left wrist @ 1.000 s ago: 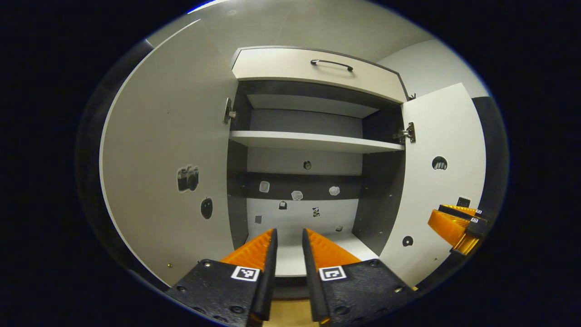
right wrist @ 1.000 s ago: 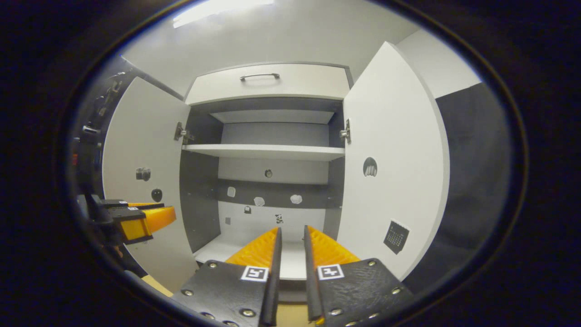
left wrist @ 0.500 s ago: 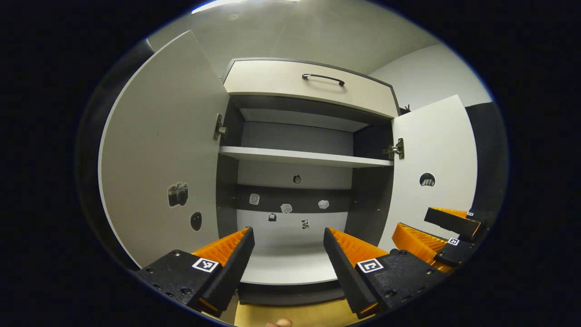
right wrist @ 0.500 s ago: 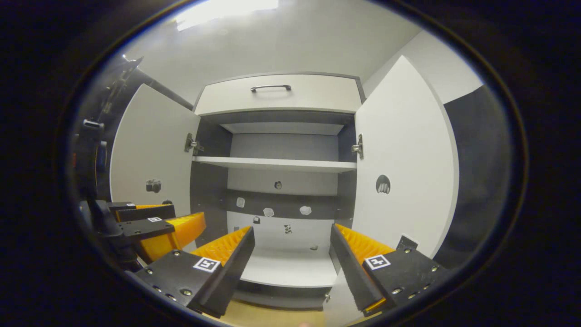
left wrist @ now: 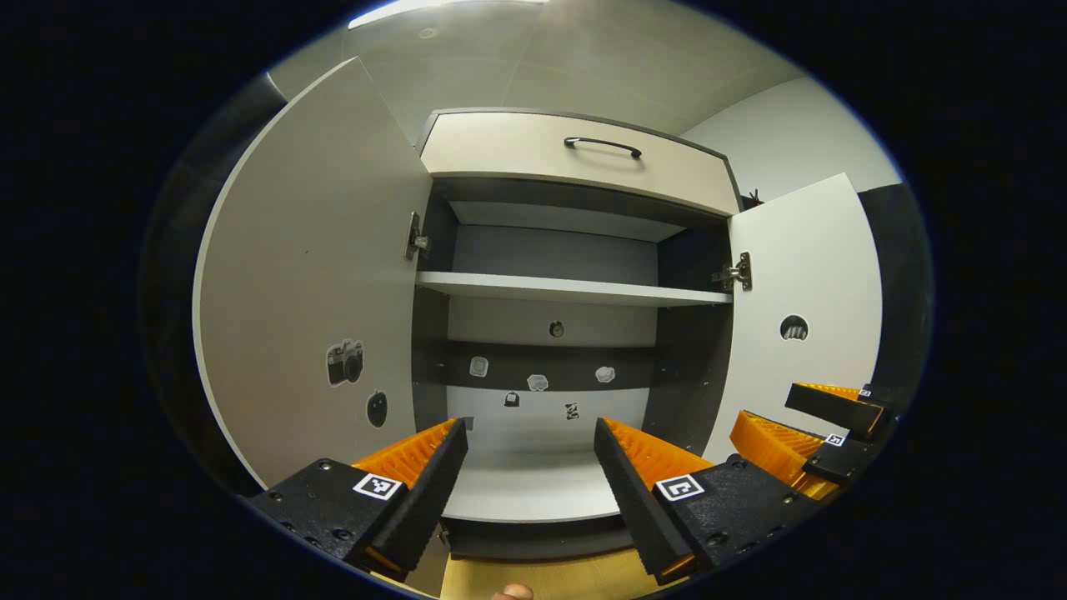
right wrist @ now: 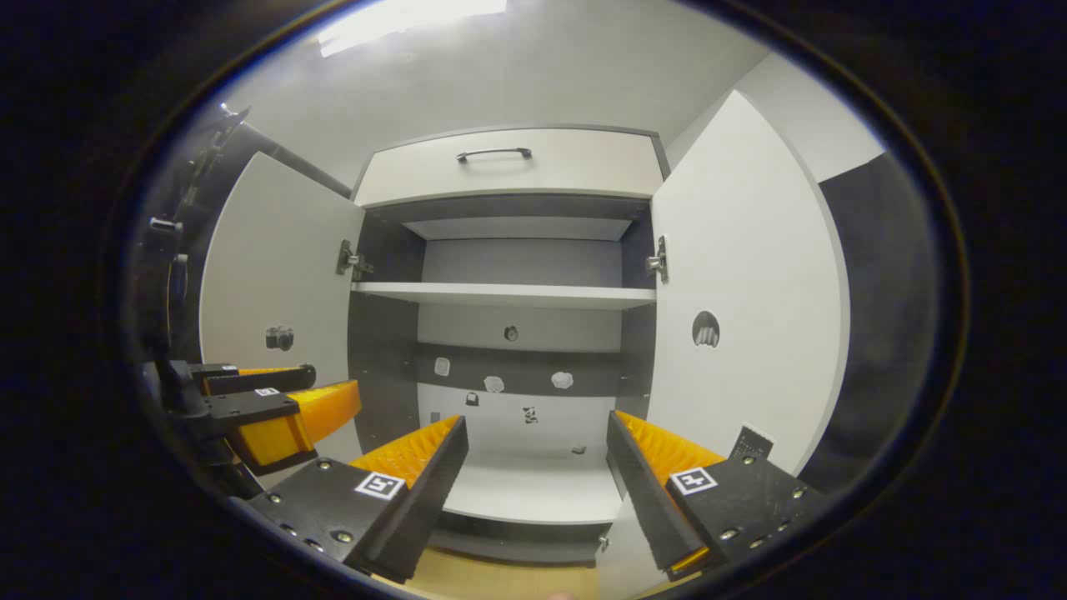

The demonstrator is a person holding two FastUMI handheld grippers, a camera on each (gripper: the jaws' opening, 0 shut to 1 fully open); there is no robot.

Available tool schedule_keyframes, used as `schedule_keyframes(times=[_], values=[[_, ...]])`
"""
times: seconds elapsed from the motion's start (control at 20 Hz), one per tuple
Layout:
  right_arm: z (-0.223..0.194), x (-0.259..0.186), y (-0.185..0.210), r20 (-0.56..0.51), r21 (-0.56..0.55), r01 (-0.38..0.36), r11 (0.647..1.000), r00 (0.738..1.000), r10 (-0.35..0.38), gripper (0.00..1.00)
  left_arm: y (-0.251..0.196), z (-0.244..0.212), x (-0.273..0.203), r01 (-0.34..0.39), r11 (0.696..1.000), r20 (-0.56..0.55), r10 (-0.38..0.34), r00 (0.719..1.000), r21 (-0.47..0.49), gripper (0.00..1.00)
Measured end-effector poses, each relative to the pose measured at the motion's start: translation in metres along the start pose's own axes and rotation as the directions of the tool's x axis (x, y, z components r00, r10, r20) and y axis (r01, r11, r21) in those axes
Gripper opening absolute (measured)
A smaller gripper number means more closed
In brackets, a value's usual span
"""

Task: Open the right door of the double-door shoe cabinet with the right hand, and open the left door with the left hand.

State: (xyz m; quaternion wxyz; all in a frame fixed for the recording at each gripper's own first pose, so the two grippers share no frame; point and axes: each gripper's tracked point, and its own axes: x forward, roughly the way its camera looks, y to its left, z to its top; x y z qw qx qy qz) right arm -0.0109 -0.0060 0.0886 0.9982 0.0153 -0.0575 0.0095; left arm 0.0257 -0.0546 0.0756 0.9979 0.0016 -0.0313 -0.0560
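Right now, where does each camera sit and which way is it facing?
Left gripper view: rides the left gripper, fingers apart, facing the open white double-door shoe cabinet; right gripper off right.
Right gripper view: rides the right gripper, fingers apart, facing the same cabinet.
Shared: both open doors, shelf, top drawer.

Shelf [left wrist: 575, 289] inside cabinet, between left door [left wrist: 317, 292] and right door [left wrist: 804, 333]
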Motion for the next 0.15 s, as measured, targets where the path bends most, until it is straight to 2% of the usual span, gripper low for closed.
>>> schedule_keyframes(times=[0.15], values=[[-0.0033, 0.0004, -0.0023, -0.01, 0.005, 0.004, 1.0, 1.0, -0.004, 0.97, -0.0001, -0.0009, -0.0001, 0.007, 1.0, -0.004, -0.007, 1.0, -0.012, 0.95]])
